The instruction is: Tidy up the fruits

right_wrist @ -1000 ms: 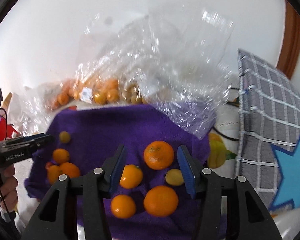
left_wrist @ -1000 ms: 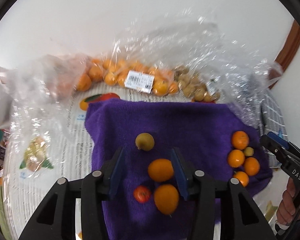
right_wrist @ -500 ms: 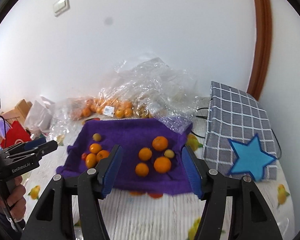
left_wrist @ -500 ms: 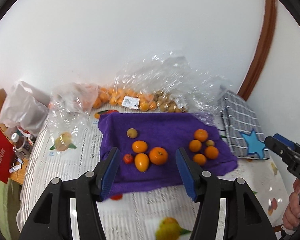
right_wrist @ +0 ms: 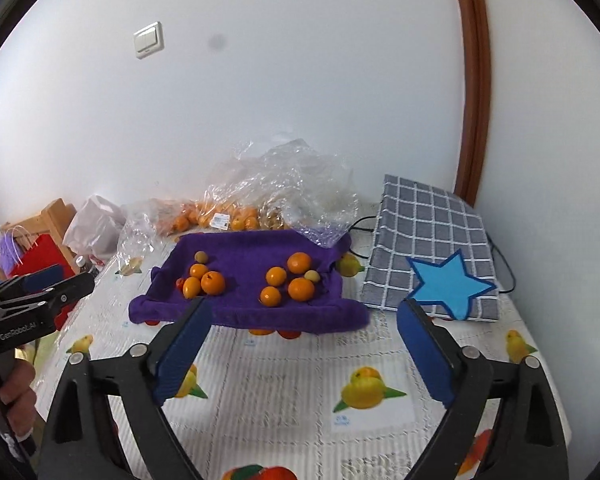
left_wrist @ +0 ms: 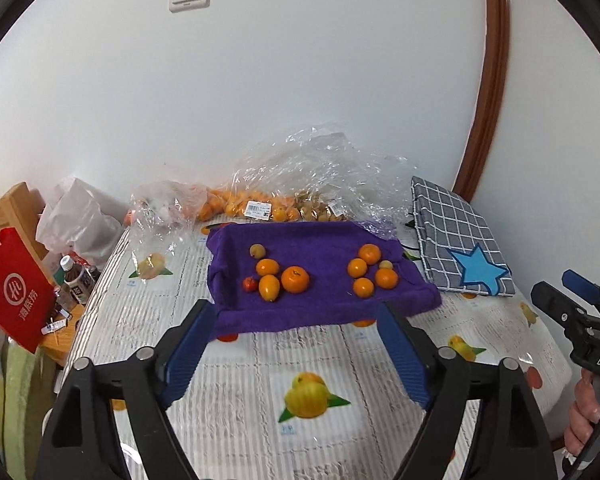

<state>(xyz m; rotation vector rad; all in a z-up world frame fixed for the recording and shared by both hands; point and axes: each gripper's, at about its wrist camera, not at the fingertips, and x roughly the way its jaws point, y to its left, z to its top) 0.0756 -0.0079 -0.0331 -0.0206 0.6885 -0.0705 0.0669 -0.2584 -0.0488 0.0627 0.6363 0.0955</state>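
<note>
On the purple towel [left_wrist: 320, 276] lie ten fruits, five per cluster; both hand-held grippers, left [left_wrist: 295, 344] and right [right_wrist: 304, 340], are opening, empty. Only the left view shows bottles [left_wrist: 75, 280].

Both grippers have drawn back and up from the towel [left_wrist: 324, 280]; the left gripper [left_wrist: 295, 324] and right gripper [right_wrist: 304, 320] are opening, seemingly empty; each had framed oranges.

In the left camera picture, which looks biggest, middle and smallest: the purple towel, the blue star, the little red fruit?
1. Purple towel, clearly the largest.
2. Blue star.
3. Little red fruit, the smallest.
All lie about equally far from the camera, so the order looks trustworthy.
</note>
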